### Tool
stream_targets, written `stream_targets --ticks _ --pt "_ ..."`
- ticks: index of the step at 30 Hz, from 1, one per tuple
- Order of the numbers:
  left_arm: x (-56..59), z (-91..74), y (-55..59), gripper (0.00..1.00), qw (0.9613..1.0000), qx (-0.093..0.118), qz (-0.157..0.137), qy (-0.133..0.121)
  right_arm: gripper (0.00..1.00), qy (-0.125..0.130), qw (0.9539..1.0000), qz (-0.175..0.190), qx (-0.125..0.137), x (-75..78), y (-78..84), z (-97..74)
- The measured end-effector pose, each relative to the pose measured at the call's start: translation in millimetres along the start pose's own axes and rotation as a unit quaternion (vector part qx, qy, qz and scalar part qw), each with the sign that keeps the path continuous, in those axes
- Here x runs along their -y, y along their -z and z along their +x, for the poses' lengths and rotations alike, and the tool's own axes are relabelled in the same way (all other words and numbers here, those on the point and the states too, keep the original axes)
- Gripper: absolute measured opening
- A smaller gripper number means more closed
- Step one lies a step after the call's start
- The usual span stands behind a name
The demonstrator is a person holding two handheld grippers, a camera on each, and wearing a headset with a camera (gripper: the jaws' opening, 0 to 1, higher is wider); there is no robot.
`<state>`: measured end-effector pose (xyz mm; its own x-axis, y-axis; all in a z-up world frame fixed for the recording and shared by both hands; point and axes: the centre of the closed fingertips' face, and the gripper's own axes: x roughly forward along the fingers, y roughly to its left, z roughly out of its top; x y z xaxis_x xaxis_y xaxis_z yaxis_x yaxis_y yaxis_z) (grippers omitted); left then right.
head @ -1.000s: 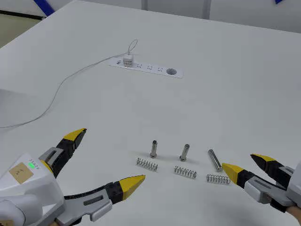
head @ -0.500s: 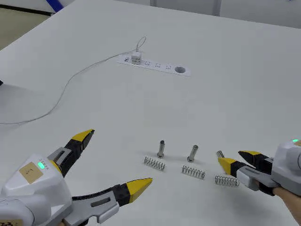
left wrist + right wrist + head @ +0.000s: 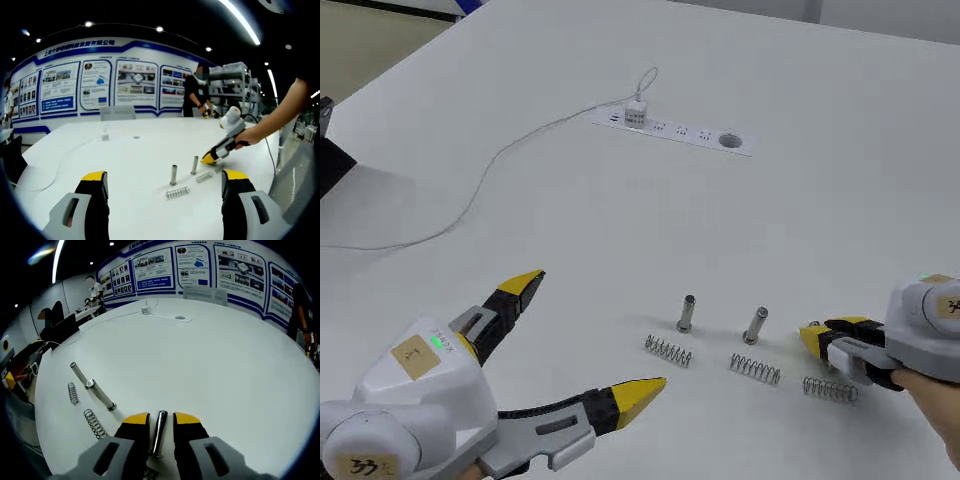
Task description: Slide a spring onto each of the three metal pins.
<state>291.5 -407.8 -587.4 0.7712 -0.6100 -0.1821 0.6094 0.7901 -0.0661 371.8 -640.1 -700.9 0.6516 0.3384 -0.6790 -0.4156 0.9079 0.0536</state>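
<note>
The right tongs [image 3: 828,330] sit low on the white counter [image 3: 800,200], toward its near edge, narrowed around the third pin [image 3: 160,432]. This pin lies flat between the yellow tips. In the right gripper view a thin strip of counter shows on each side of it, so the tips flank the pin without visibly pressing on it.

The other two pins, the left pin [image 3: 686,312] and the middle pin [image 3: 755,325], stand upright in the same row, apart from each other. Three springs lie flat on the near side of the pins, none of them on a pin. The left spring [image 3: 668,350] and the middle spring [image 3: 755,369] each lie near their own pin, and the right spring [image 3: 830,389] lies just beside the right tongs.

The left tongs [image 3: 580,338] are spread wide and hold nothing. They are well to the left of the row and point towards it.

A power strip [image 3: 682,133] lies towards the far edge of the counter, with a white plug [image 3: 636,113] in it. A thin cable [image 3: 490,170] trails from it towards the left edge.
</note>
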Motion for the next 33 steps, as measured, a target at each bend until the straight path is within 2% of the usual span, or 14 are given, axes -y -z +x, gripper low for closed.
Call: stream_targets --ticks 2,5,8,20,25,29,33 --pt "0.2 0.2 1.1 0.95 1.0 -0.002 0.002 0.001 0.17 0.006 0.9999 -0.013 0.0 0.5 -0.2 -0.1" --pt "0.8 0.3 0.1 0.95 1.0 -0.001 0.005 0.002 0.16 -0.001 1.0 -0.002 -0.003 -2.5 0.7 1.0" --pt "0.4 0.2 1.0 0.95 1.0 -0.003 0.005 0.001 0.13 0.009 0.9996 -0.026 -0.012 -1.1 1.7 1.6" --pt "-0.3 -0.2 2.2 0.95 1.0 -0.004 0.0 0.001 0.09 0.014 0.9994 0.012 -0.028 0.3 1.9 3.3" --pt "2.0 0.4 3.8 0.95 0.9999 -0.009 0.001 0.006 0.08 0.009 0.9994 0.021 -0.025 -3.3 1.2 0.3" --pt "3.3 0.2 -0.2 0.95 1.0 0.0 -0.003 0.009 0.08 0.01 0.9994 0.03 -0.01 -3.7 -4.4 -5.9" --pt "3.2 0.8 1.7 0.95 1.0 -0.004 -0.002 0.008 0.08 0.009 0.9995 0.029 0.001 -3.8 -9.6 -12.2"
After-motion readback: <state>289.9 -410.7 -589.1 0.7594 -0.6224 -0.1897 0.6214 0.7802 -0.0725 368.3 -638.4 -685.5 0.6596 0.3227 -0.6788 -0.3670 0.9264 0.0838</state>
